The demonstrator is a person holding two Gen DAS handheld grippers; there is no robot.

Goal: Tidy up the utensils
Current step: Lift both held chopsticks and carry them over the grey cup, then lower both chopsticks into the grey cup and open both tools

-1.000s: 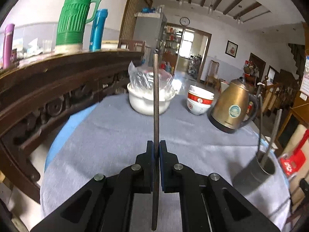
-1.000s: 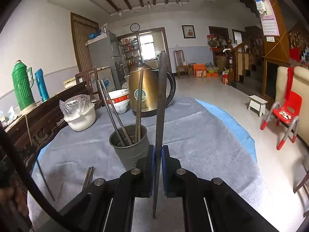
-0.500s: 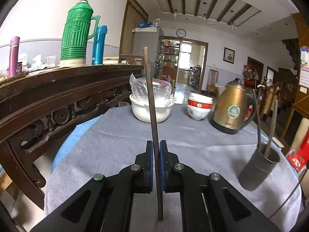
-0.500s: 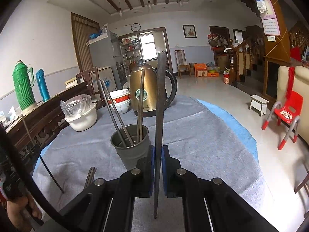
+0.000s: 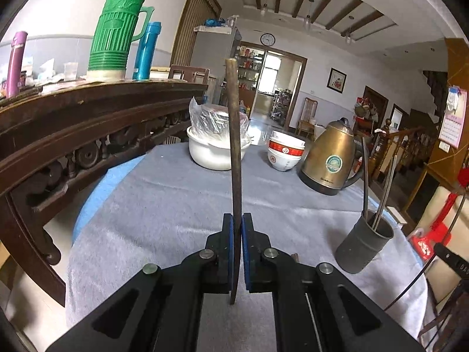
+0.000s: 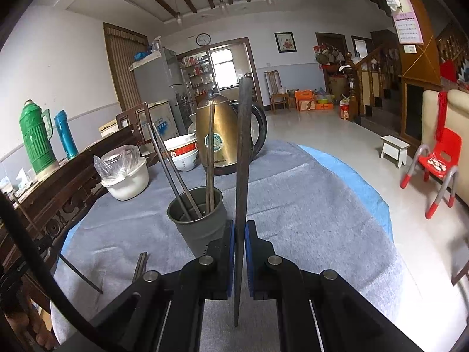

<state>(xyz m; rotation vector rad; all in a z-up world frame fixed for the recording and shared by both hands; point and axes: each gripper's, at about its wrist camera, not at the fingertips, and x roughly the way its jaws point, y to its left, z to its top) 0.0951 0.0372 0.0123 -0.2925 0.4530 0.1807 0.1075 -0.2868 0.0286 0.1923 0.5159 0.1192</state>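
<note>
The left gripper (image 5: pixel 236 226) has its jaws clamped on an upright chopstick (image 5: pixel 234 135) above the tabletop (image 5: pixel 164 205). The right gripper (image 6: pixel 239 234) pinches another chopstick (image 6: pixel 242 158) just beside the cup (image 6: pixel 202 223), which holds several more.

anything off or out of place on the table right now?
Mostly tidy. A couple of dark loose chopsticks lie flat on the grey tablecloth beside the dark grey metal utensil cup, not in it. Each gripper, left and right, is shut on one upright chopstick. Nothing spilled or damaged.
</note>
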